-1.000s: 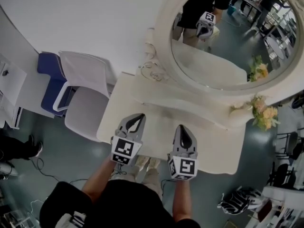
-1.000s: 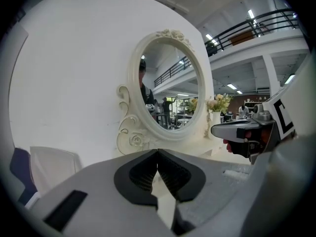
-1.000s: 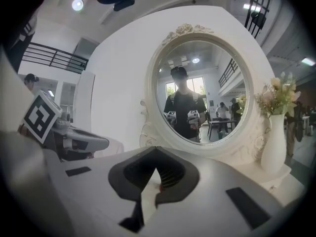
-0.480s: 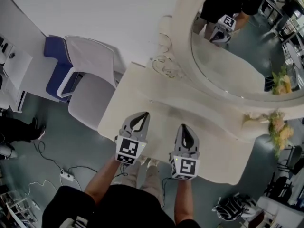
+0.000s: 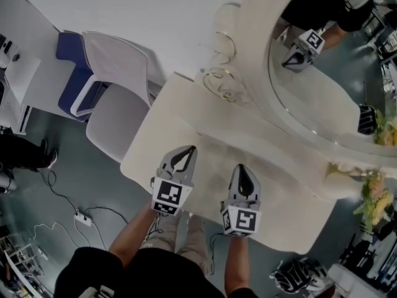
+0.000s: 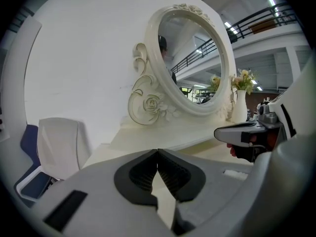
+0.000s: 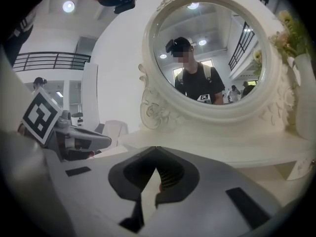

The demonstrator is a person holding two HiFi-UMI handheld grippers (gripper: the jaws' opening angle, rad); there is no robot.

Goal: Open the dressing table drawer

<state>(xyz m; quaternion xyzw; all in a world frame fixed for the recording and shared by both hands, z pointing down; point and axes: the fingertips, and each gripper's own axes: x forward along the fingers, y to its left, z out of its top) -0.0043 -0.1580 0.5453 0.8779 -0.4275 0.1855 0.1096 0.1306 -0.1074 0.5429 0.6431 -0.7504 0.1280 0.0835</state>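
Jaws of the left gripper (image 5: 185,149) and the right gripper (image 5: 242,168) are pressed together with nothing between them, both side by side above the near edge of the cream desk (image 5: 186,113). The oval mirror (image 5: 329,85) stands at 1 o'clock from them, a white chair (image 5: 115,101) at 10 o'clock. The drawer cannot be seen: no view shows the desk's front below that edge

Cannot make out the drawer front in any view; hidden from above under the front edge of the dressing table (image 5: 162,135). Loses the mirror (image 5: 329,98) past the head view's top and right edges, the flowers (image 5: 379,197) at the right edge. Shows the blue chair (image 5: 68,51) only partly, behind the white chair (image 5: 118,98).
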